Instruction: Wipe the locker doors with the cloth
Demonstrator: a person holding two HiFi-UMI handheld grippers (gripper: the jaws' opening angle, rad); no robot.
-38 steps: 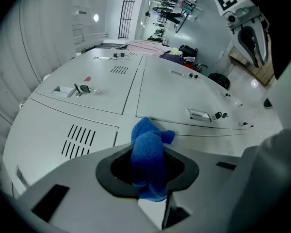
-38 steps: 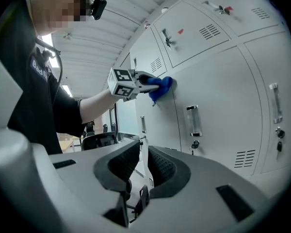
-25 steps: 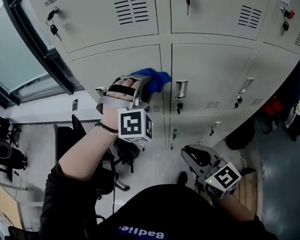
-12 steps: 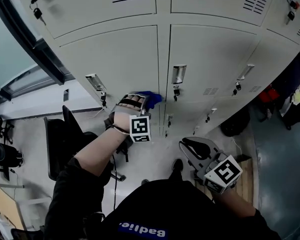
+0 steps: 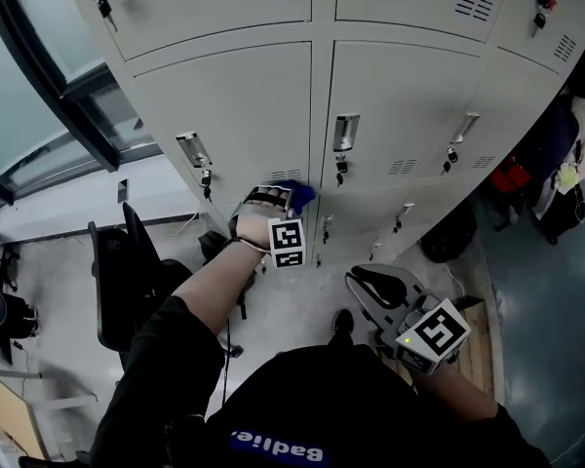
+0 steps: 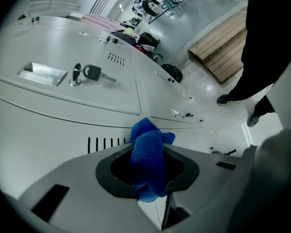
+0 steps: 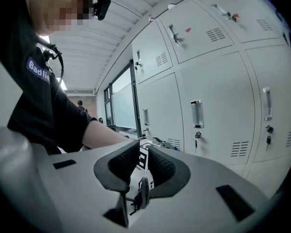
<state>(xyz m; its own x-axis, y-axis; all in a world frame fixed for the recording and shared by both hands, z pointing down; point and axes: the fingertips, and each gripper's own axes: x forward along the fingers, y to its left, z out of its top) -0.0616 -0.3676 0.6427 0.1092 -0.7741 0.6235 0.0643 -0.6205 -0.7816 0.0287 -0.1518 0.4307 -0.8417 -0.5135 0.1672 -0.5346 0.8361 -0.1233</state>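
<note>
While the left gripper pinches the blue cloth tight in its fingers, the bunched length runs along them, tip toward the locker door beside its vent slots. The right gripper is well apart from that door, fingers narrowly parted and empty.

A bank of lockers stands ahead, with a window to its left. The left gripper is out in front at a lower door, with the cloth between its fingers, just beside vent slits. The right gripper is lower right, near the person's body and well apart from the lockers. A chair stands on the floor at left.
</note>
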